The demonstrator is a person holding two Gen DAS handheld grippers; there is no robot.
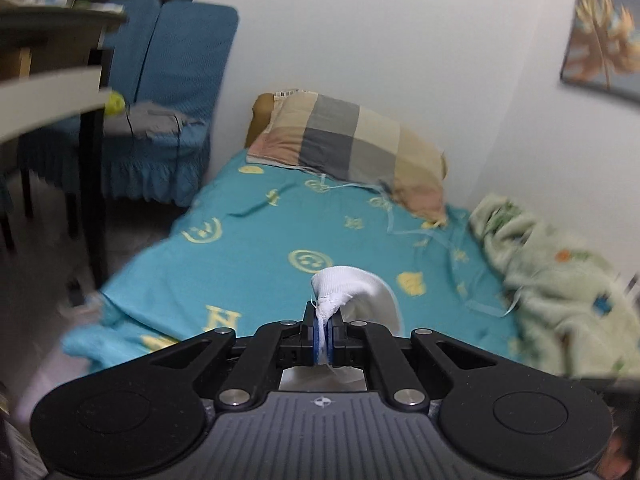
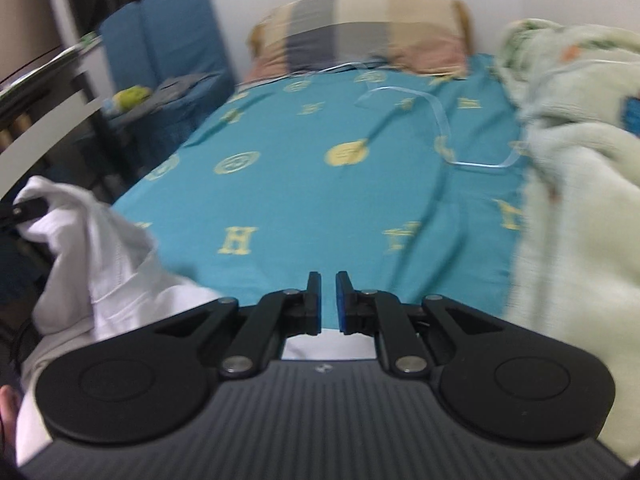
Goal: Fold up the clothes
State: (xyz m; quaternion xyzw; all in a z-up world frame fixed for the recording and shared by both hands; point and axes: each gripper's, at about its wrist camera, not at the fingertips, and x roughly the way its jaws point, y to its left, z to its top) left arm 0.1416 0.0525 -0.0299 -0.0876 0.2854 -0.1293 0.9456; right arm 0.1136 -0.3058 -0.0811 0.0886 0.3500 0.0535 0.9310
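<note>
Nearest, my left gripper (image 1: 323, 334) is clamped on a stitched hem corner of the white garment (image 1: 352, 292), lifting it above the near end of the bed. My right gripper (image 2: 328, 300) holds nothing; its blue pads (image 2: 318, 300) stand a narrow gap apart. In the right wrist view the white garment (image 2: 100, 248) hangs bunched at near left, with more of it beneath the right gripper. Beyond lies the teal bedsheet (image 2: 280, 200), bare in the middle. A pale green blanket (image 2: 580, 180) is heaped on the right. Farthest, a checked pillow (image 1: 344, 136) rests against the wall and a blue chair (image 1: 168, 100) stands far left. I judge folding barely begun: the garment is neither spread flat nor creased, and the right gripper must yet take a second corner.
</note>
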